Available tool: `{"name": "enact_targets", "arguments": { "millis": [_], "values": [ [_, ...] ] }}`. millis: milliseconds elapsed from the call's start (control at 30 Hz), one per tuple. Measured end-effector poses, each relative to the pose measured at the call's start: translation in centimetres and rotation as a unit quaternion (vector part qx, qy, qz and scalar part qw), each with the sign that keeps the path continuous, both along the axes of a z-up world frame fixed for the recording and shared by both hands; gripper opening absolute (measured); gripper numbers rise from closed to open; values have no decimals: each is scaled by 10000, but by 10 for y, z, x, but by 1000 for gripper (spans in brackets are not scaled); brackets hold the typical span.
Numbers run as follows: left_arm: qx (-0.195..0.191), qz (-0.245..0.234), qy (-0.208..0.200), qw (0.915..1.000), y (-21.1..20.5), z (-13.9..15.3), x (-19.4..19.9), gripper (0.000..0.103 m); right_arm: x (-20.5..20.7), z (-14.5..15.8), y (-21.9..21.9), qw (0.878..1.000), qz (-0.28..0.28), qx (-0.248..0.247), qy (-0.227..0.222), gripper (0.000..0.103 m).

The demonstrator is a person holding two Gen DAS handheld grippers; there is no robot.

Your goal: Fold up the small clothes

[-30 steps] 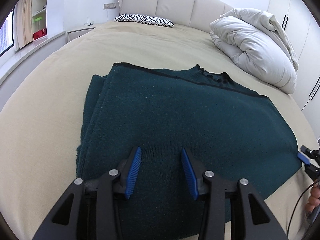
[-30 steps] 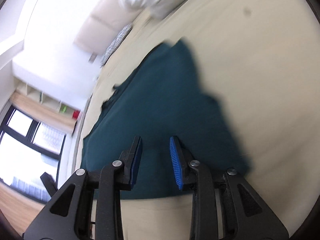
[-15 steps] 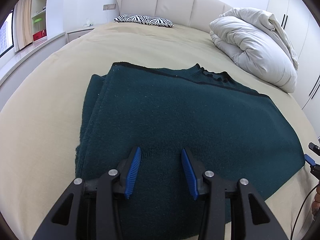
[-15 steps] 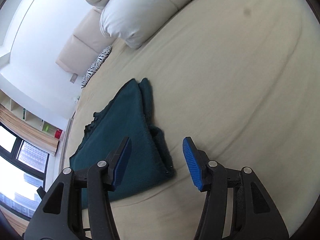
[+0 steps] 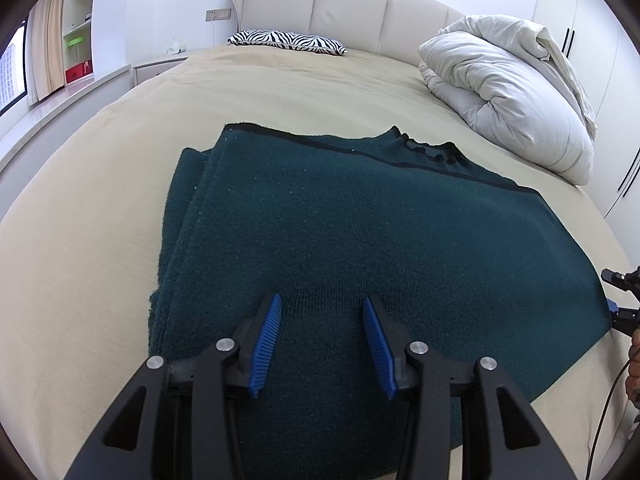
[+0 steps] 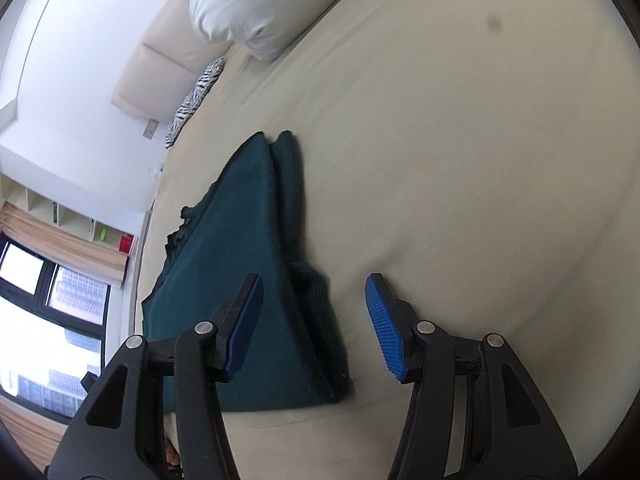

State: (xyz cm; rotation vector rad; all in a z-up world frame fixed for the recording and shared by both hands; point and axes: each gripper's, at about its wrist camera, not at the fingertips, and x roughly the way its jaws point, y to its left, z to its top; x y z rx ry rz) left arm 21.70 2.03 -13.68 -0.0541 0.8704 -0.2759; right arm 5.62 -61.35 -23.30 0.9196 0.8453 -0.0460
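Observation:
A dark teal knitted sweater (image 5: 360,240) lies folded flat on the beige bed (image 5: 100,220); its collar points toward the headboard. My left gripper (image 5: 322,322) is open and empty, hovering just above the sweater's near edge. My right gripper (image 6: 314,312) is open wide and empty, straddling the sweater's right folded edge (image 6: 304,300); the sweater also shows in the right wrist view (image 6: 236,248). The right gripper's tips show at the right edge of the left wrist view (image 5: 622,300).
A bundled white duvet (image 5: 508,92) lies at the bed's far right. A zebra-print pillow (image 5: 288,40) rests against the padded headboard (image 5: 340,4). Shelves and a window ledge (image 5: 76,60) stand to the left. Wardrobe doors (image 5: 576,28) stand at the right.
My right gripper has opened wide and pulled back to the sweater's right edge, letting the cloth lie flat. My left gripper has barely moved.

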Motion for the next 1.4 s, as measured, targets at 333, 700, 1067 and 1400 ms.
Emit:
{"name": "enact_targets", "arguments": {
  "millis": [333,700,1067,1400],
  "values": [
    [-124,-15,27,9999,2,0,2,46,54,-9,21,9943,681,638,523,54],
    [-207,-23,44,9998,3,-1,3,46,62,-23,38,9905,681,989,666,23],
    [-522,-1,203,9984,9,-1,7,45,72,1,68,9957,494,-134,776,13],
    [-2063,312,576,9763,57,13,12,44,113,107,228,9459,1736,-2723,304,12]
  ]
}}
